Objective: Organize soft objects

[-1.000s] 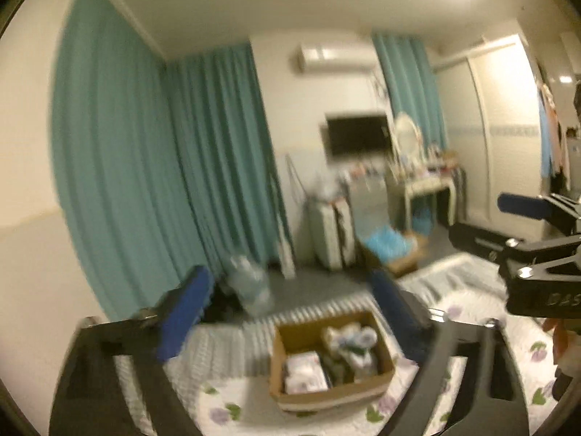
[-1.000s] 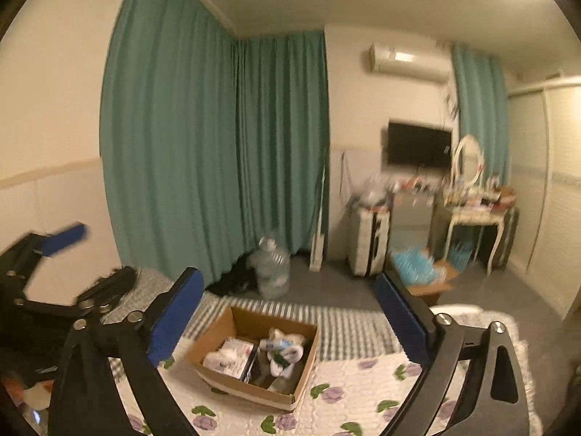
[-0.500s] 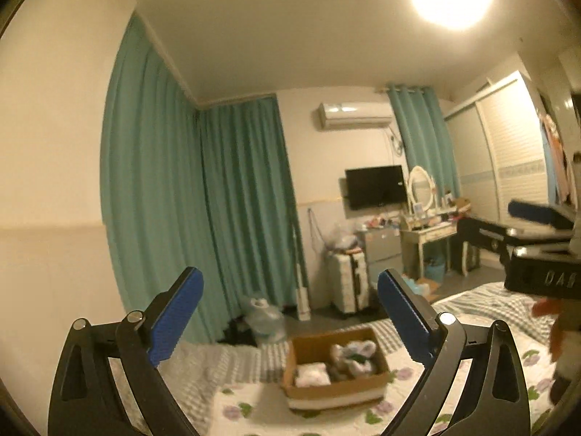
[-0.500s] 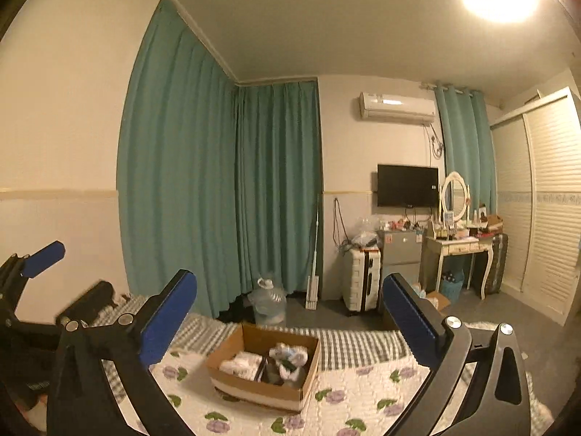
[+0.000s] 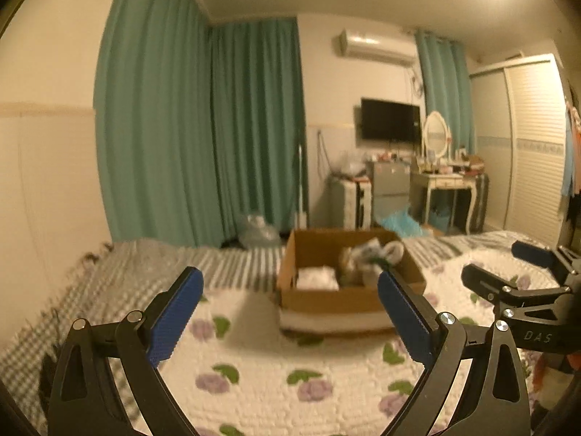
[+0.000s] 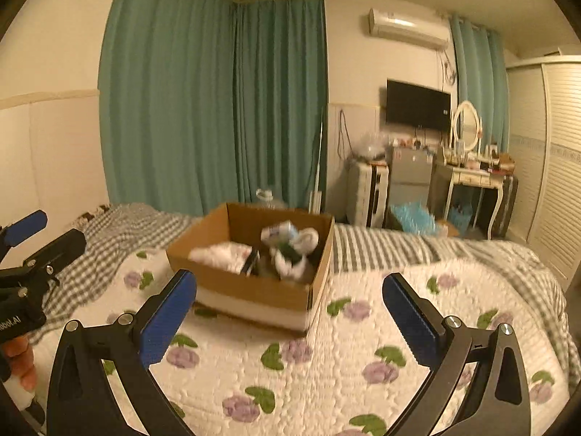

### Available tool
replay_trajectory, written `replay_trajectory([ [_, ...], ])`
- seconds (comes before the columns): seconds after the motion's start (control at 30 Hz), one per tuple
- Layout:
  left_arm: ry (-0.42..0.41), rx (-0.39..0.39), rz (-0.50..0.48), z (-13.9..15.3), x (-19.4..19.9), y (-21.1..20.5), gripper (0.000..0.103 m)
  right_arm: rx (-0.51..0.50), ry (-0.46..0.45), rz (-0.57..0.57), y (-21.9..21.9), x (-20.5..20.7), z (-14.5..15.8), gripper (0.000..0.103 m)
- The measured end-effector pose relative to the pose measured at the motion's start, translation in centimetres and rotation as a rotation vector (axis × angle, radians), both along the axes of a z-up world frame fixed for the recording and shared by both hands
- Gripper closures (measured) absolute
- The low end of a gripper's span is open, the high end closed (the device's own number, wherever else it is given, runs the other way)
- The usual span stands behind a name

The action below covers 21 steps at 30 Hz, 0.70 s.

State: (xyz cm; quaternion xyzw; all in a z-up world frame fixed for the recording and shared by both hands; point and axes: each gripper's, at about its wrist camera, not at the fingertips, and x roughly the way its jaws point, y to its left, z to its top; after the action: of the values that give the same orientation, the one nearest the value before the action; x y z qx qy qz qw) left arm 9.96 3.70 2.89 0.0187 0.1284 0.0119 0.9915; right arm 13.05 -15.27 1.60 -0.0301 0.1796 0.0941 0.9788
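Box (image 6: 254,287) divider (image 6: 251,266): right view only

Soft, motion-blurred throughout. Inside the cardboard box (image 6: 254,287): a white bundle (image 6: 221,256) and a white-and-green heap (image 6: 290,250), too smeared to name. Behind the box's far wall, only the cap and shoulders of a clear water jug (image 6: 268,198). On the dressing table (image 6: 472,176), small clutter too tiny to identify. At the left edge of the right wrist view, the left hand-held gripper (image 6: 40,234) cut off, with fingertips (image 6: 21,363) of the hand half out of frame. At the right edge of the left wrist view, the right hand-held gripper (image 5: 504,269) likewise cropped.
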Motion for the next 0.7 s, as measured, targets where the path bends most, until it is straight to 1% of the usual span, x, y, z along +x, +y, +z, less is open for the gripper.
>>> replay_trajectory([
  [0.1, 0.011, 0.001, 0.009, -0.7, -0.3, 0.1, 0.004, -0.001, 0.024, -0.004, 0.0, 0.4, -1.0, 0.000],
  [0.57, 0.021, 0.007, -0.021, -1.9, -0.1, -0.5, 0.004, 0.035, 0.028, -0.022, -0.9, -0.3, -0.2, 0.000],
  [0.7, 0.024, 0.005, -0.019, -1.9, -0.1, -0.6, 0.004, 0.025, 0.027, -0.013, -0.6, -0.3, -0.3, 0.000],
])
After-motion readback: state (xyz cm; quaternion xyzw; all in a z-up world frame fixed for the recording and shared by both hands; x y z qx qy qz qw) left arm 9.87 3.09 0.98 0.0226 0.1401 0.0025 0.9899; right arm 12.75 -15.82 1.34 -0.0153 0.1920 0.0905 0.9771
